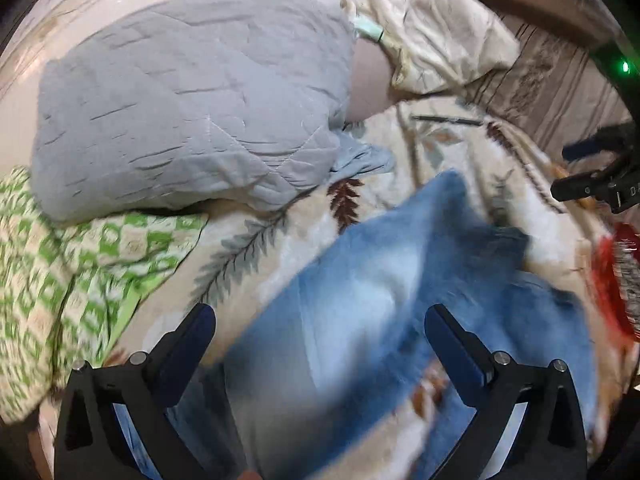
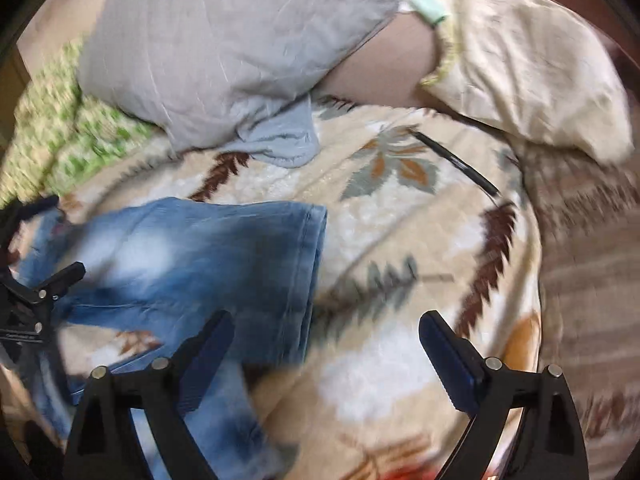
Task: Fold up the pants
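Note:
Faded blue jeans lie crumpled on a cream blanket with a leaf pattern. My left gripper is open, hovering just above the jeans with its fingers either side of the cloth. In the right wrist view the jeans lie left of centre, their hem edge running down the frame. My right gripper is open above that edge and the blanket, holding nothing. The right gripper shows at the right edge of the left wrist view; the left gripper shows at the left edge of the right wrist view.
A grey quilted pillow and a cream pillow lie at the back. A green patterned cloth lies at the left. A thin dark pen-like item rests on the blanket. Something red is at the right edge.

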